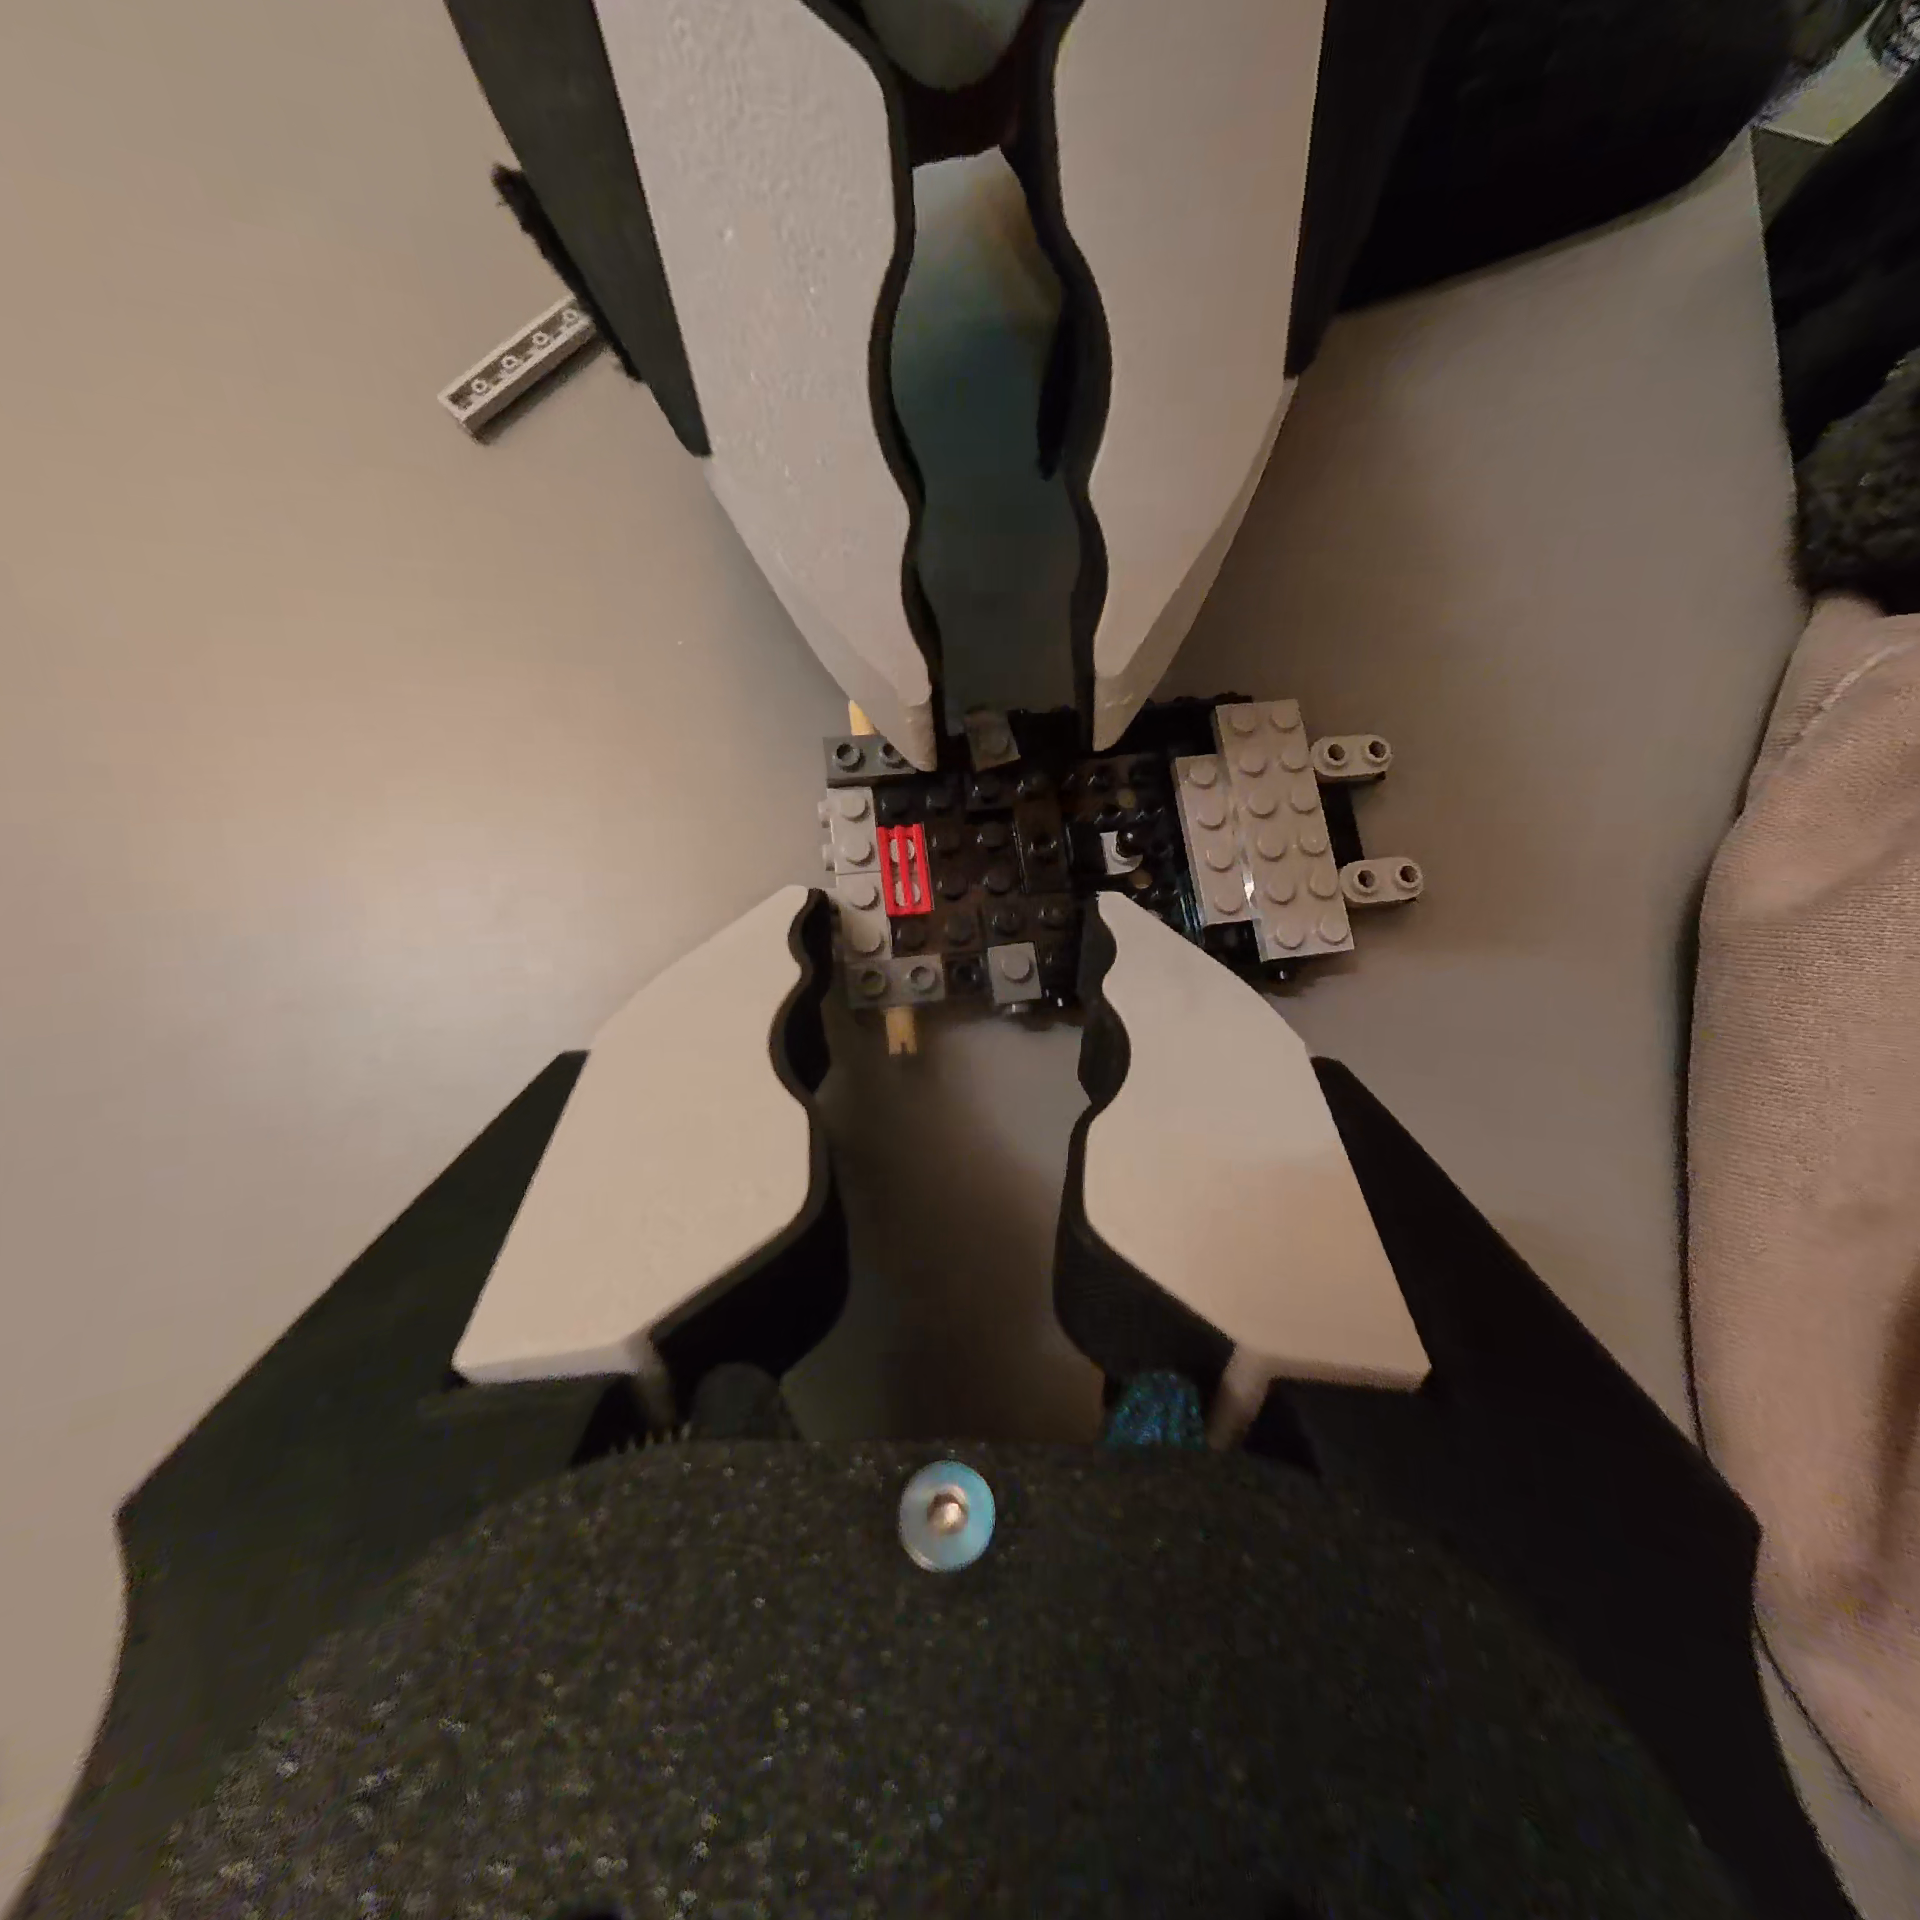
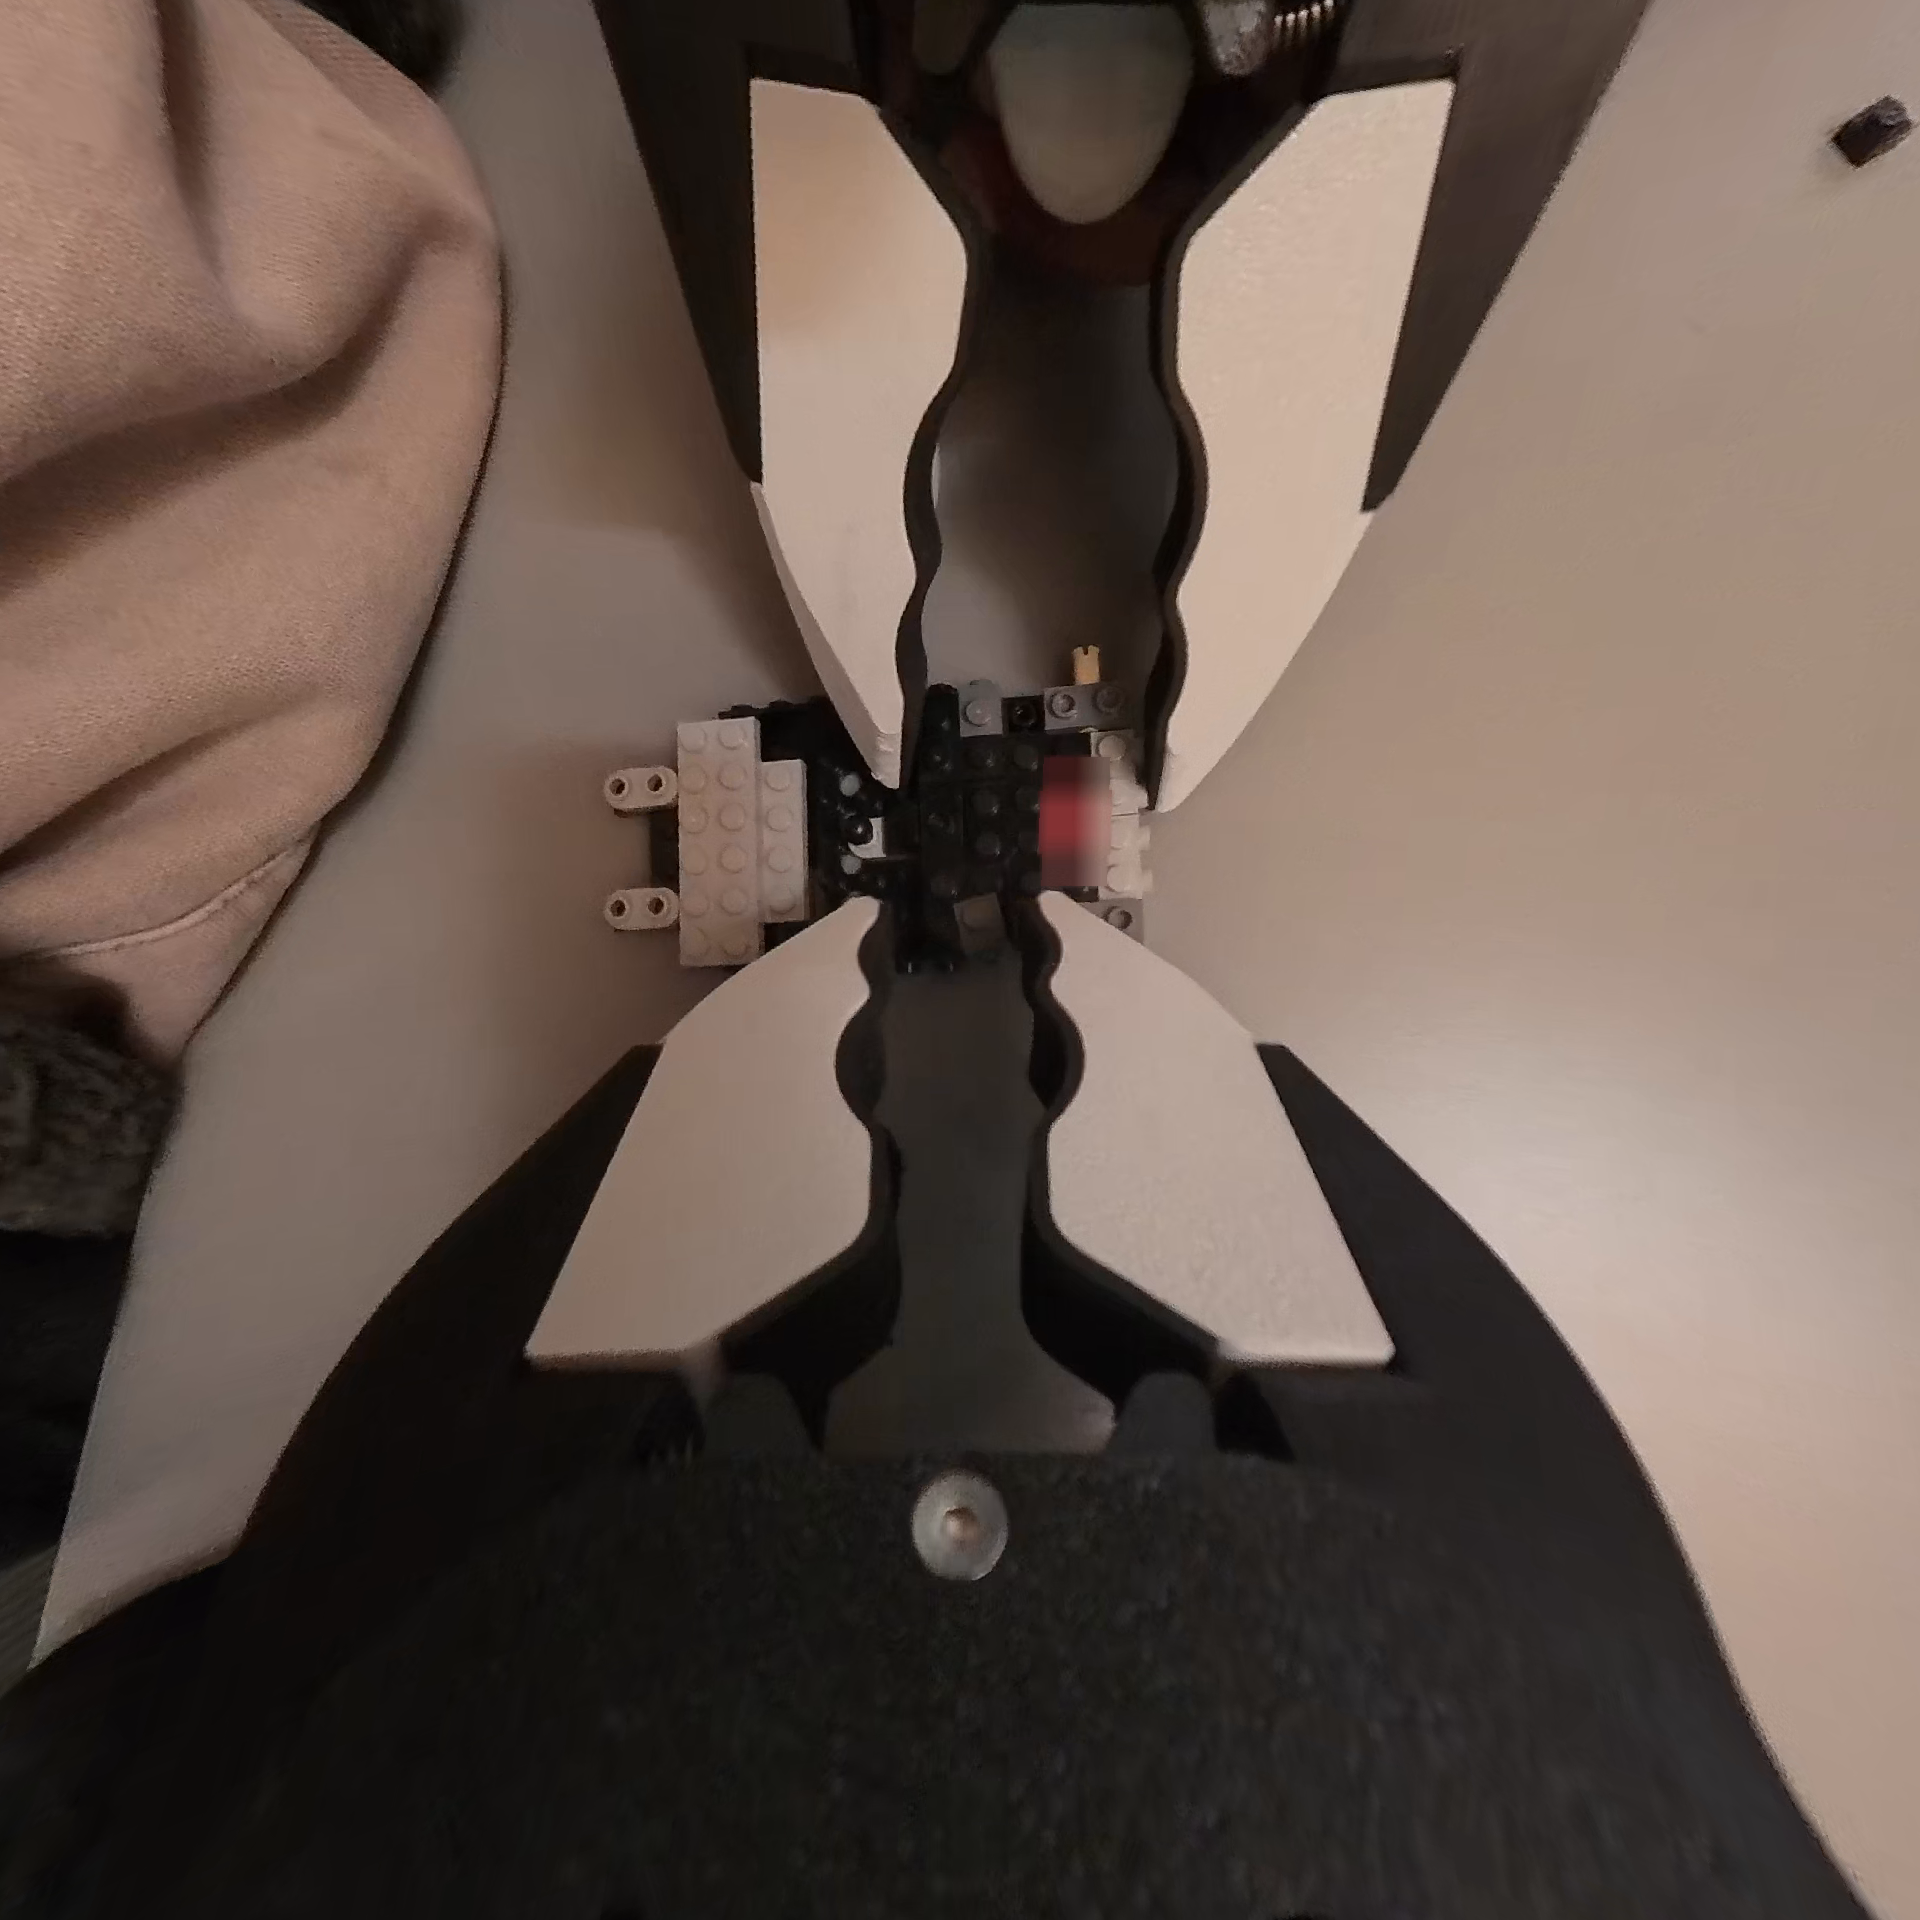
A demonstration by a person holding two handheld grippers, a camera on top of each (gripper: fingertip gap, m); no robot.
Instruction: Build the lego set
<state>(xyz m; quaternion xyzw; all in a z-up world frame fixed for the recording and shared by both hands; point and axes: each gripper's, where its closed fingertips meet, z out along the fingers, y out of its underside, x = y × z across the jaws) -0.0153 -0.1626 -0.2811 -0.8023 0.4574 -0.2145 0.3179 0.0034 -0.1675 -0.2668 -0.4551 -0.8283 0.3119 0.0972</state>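
The lego build point(image 1: 1081, 862) — a low, studded slab of black and grey plates with one red grille tile point(image 1: 902, 869) and a tan axle point(image 1: 896, 1029) poking out — lies flat on the smooth beige worktop point(image 1: 364, 831). The left gripper point(image 1: 951, 914) straddles its black middle, jaws parted, tips at either side. The right gripper point(image 2: 961, 925) meets it from the opposite edge, jaws narrowly apart around a black strip — whether clamped, I cannot tell. A loose grey plate point(image 1: 516, 366) lies well apart.

lego build point(image 1: 1049, 862) — black-grey, red tile | flat on table | half-built
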